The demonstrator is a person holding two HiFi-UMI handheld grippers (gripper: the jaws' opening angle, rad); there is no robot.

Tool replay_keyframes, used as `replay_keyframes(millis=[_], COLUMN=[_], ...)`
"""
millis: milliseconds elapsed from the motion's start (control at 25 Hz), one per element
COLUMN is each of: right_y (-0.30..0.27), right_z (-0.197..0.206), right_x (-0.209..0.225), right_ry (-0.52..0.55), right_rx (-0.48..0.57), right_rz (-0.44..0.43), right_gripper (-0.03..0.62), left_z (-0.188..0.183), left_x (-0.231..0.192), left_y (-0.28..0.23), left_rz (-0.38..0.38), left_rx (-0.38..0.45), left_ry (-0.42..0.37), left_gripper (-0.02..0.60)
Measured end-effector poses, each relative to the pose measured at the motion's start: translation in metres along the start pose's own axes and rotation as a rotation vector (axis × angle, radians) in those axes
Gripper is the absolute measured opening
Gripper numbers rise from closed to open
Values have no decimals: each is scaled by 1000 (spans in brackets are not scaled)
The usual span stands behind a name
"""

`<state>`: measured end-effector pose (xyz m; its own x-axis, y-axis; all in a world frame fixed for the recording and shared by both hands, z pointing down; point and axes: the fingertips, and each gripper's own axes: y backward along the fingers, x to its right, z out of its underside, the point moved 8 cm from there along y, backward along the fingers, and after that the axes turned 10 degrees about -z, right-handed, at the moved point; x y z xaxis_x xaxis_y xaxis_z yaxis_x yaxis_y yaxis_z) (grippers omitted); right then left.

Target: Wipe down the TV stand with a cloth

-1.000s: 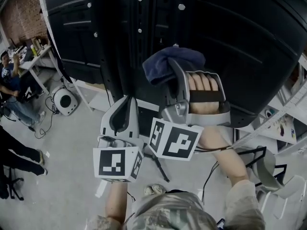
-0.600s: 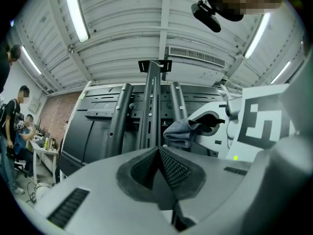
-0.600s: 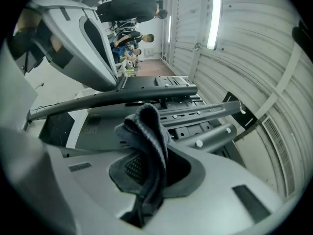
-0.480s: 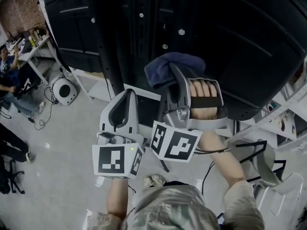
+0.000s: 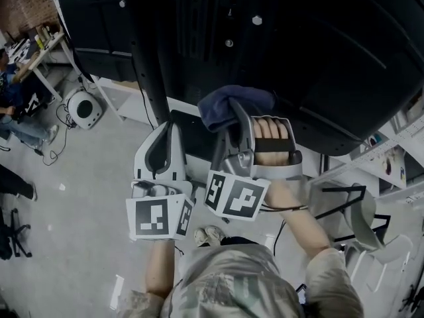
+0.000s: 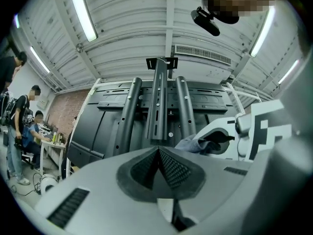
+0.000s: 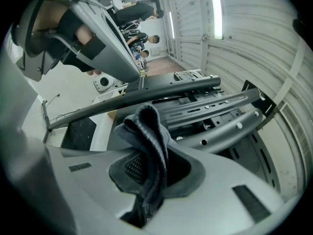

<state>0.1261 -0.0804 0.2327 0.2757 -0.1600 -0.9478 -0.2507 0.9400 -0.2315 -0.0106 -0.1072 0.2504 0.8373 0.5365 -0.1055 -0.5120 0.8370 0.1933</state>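
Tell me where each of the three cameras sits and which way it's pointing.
Head view: on the person's head, looking steeply down at the left gripper, the right gripper with the cloth, and the stand; forearms and shirt show.
Left gripper view: on the left gripper, looking along its shut jaws up at the stand and ceiling.
Right gripper view: on the right gripper, looking along jaws shut on the cloth toward the stand; the left hand shows.
Shared: all three show the cloth and stand.

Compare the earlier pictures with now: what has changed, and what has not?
The right gripper has carried the blue cloth slightly lower down the TV stand; the left gripper dropped alongside. Unchanged: right jaws clamp the cloth, left jaws shut on nothing.
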Motion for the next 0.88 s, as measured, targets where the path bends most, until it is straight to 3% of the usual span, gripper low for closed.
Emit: replay_keyframes(millis=[480, 880], right_y=[-11, -27], right_z=[-1, 29], right_x=[-58, -99], right_ry=[-44, -101], right_rx=[-25, -33], right_rz=[-139, -291], right_gripper=[56, 56], left_z=[37, 69], left_x=[-20, -4], left_y=[21, 18], left_rz=[-31, -51], left_rx=[-50, -162], left_ry=[14, -23], left_gripper=[15, 15])
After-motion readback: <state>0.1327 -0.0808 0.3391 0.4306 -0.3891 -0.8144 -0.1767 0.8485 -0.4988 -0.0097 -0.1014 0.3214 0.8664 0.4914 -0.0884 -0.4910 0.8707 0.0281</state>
